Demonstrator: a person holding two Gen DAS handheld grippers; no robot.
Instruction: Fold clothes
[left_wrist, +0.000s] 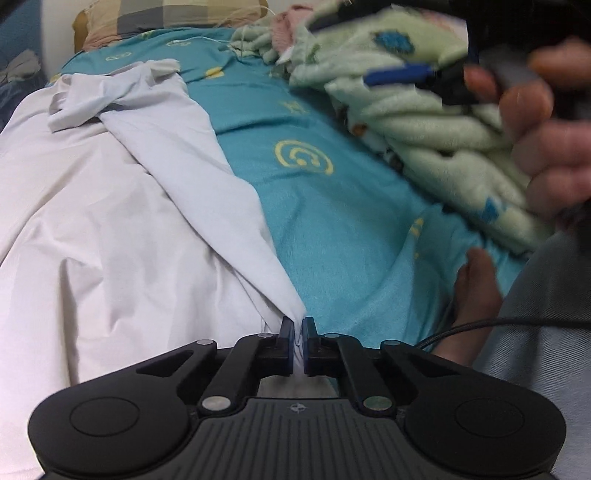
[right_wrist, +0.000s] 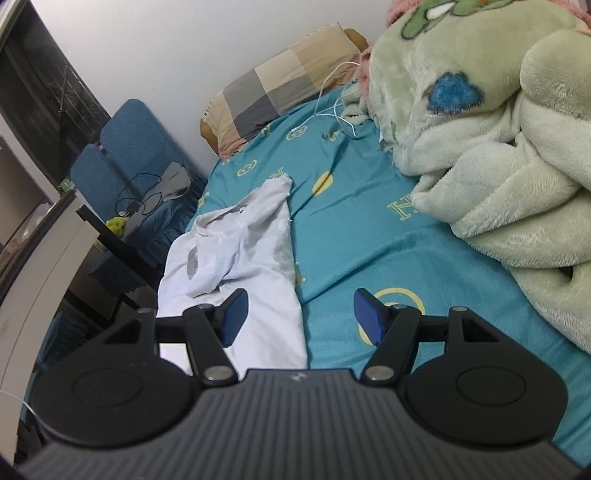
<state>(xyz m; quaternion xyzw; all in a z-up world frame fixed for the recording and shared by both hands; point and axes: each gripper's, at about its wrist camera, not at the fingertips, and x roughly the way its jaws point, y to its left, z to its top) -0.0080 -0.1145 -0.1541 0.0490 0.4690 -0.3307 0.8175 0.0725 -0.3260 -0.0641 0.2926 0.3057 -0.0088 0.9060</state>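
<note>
A white garment (left_wrist: 110, 206) lies crumpled on the teal bed sheet (left_wrist: 332, 192), with a sleeve bunched at its far end. My left gripper (left_wrist: 298, 332) is shut on a corner of the white garment at its near right edge. In the right wrist view the same white garment (right_wrist: 243, 251) lies left of centre on the teal sheet (right_wrist: 369, 221). My right gripper (right_wrist: 299, 317) is open and empty, held above the garment's near right edge. It also shows blurred at the upper right of the left wrist view (left_wrist: 399, 70), with the hand holding it.
A heaped light green fleece blanket (right_wrist: 480, 140) fills the right side of the bed. A checked pillow (right_wrist: 280, 81) and a white cable (right_wrist: 332, 110) lie at the head. A blue chair (right_wrist: 129, 155) and a dark table (right_wrist: 107, 236) stand left of the bed.
</note>
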